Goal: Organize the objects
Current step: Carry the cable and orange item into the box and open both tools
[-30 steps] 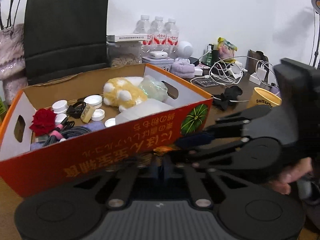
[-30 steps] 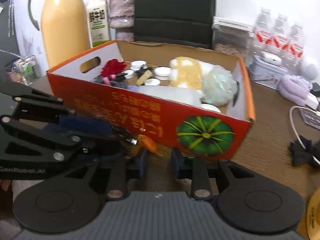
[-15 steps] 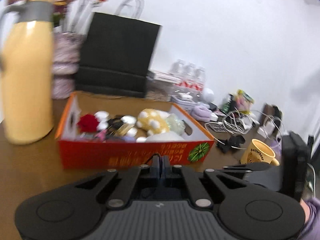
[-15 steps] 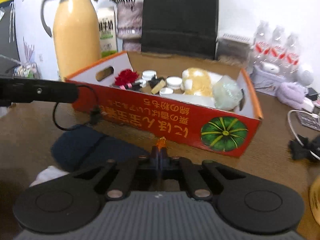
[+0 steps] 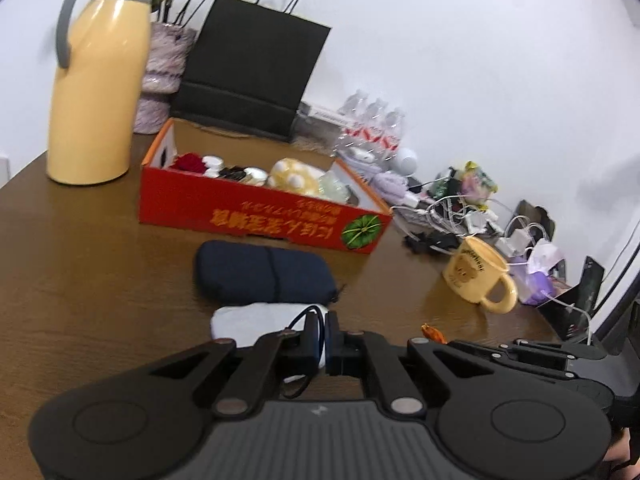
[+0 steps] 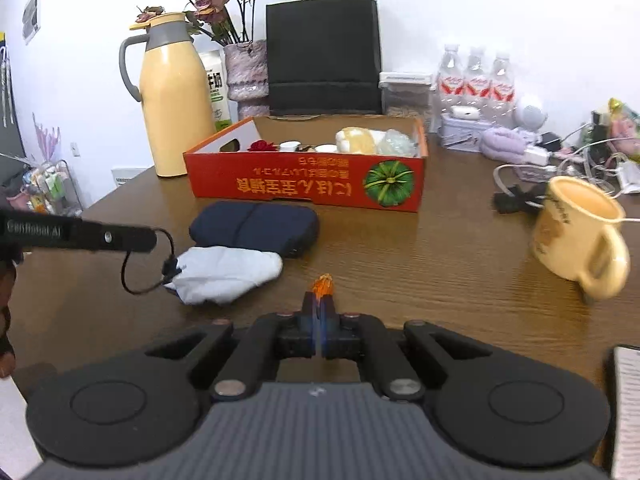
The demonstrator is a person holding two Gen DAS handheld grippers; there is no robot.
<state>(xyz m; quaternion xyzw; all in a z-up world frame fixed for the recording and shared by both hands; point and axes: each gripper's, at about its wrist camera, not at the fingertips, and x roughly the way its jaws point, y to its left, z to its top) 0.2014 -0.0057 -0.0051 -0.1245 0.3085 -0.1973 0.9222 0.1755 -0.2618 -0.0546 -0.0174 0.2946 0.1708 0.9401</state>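
**Both grippers clamped, box waiting behind**

The right gripper (image 6: 320, 320) is closed on a small orange piece (image 6: 322, 285) that pokes out past its fingertips. The left gripper (image 5: 323, 338) is closed on a thin black cord (image 5: 310, 314), whose loop hangs over a white cloth (image 6: 228, 274). "GenRobot.AI" reads on the left gripper's finger in the right view. Beyond both grippers, an orange box (image 6: 308, 186) with upside-down Japanese lettering and a pumpkin picture holds a red rose (image 6: 262, 146), white caps and a yellow plush. A navy pouch (image 6: 254, 226) lies just before the box, touching the cloth; a yellow mug (image 6: 580, 232) stands to the box's right.
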